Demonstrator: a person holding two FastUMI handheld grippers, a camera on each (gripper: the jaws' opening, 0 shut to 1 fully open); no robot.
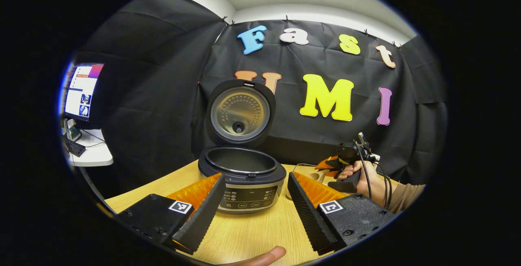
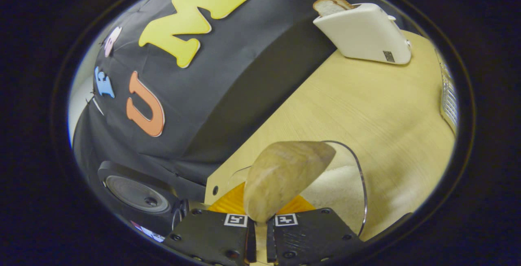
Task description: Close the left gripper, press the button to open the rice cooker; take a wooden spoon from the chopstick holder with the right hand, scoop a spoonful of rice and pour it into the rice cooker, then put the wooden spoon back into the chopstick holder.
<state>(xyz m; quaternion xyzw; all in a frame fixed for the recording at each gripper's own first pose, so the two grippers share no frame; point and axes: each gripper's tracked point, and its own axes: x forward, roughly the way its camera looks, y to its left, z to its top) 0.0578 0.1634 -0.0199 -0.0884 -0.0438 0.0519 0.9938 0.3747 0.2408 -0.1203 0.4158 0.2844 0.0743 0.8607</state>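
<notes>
The wooden spoon [image 2: 285, 176] is clamped in the right claw [image 2: 260, 227], its bowl reaching forward over the glass rice bowl [image 2: 358, 184], seemingly just above the grains. The open rice cooker [image 1: 242, 168] stands before the spread left claw [image 1: 254, 209] on the desk [image 1: 252, 233].

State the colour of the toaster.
White toaster, clearest in the right gripper view.

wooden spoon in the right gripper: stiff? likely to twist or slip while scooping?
The wooden spoon looks like solid carved wood, so probably stiff. The right gripper holds it low down, the broad bowl sticking out over the rice bowl, so a load may lever it. Its smooth finish might slip.
</notes>
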